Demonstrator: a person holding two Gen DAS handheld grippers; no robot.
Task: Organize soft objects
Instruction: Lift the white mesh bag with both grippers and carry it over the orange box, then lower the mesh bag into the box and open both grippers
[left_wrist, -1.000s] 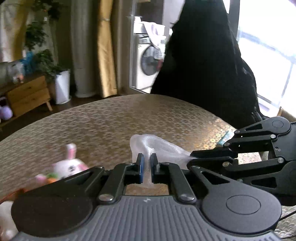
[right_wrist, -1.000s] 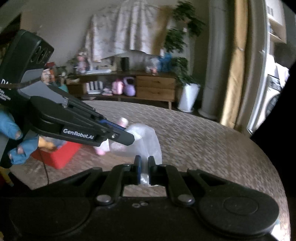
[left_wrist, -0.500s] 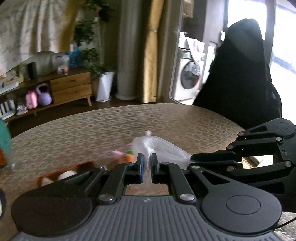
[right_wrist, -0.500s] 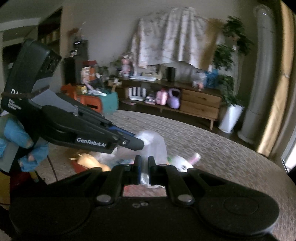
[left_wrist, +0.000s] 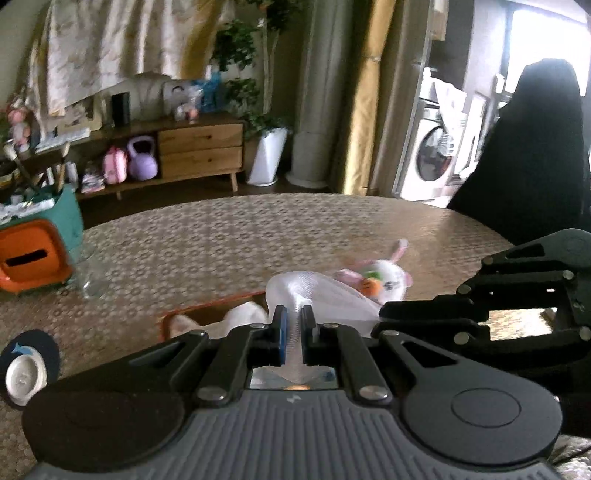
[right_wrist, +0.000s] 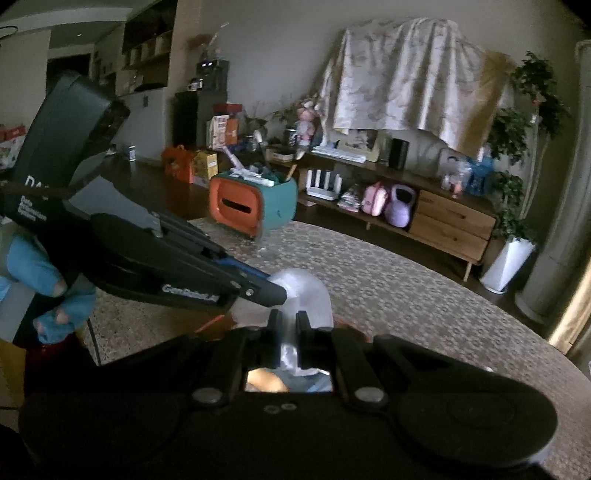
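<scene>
**Carrying the mesh bag over the tray with both tools**

Nearest to us, the left tool (left_wrist: 291, 334) is clamped on a fold of the white mesh bag (left_wrist: 314, 291); its jaws stand narrow with the fabric pinched flat between them; the right tool (right_wrist: 286, 338) is likewise closed on another part of the same bag (right_wrist: 303, 295), so we hold the bag between two grips, just above the tabletop (left_wrist: 221, 240). We judge the step in hand to be bringing the bag to the toys and holding it ready for filling; to do it well we keep both grips firm and level with each other, so the thin mesh neither slips out nor twists into a rope.

Just beyond the left tool lies an orange tray (left_wrist: 207, 308) with a pale plush toy (left_wrist: 245, 314) in it, partly hidden by the bag; we should keep the bag's hanging part clear of the tray's rim. Beside the bag, on the right in the left wrist view, sits a white bunny toy (left_wrist: 384, 275) with pink ears, blurred; whether the bag touches it we cannot tell.

Further out stand a clear glass (left_wrist: 90, 275) and an orange and teal box (left_wrist: 33, 254) at the tabletop's far edge; we keep our sweep well short of both. If we mean to spread the mouth, we draw the tools apart gently; a sharp pull could tear the mesh free.
</scene>
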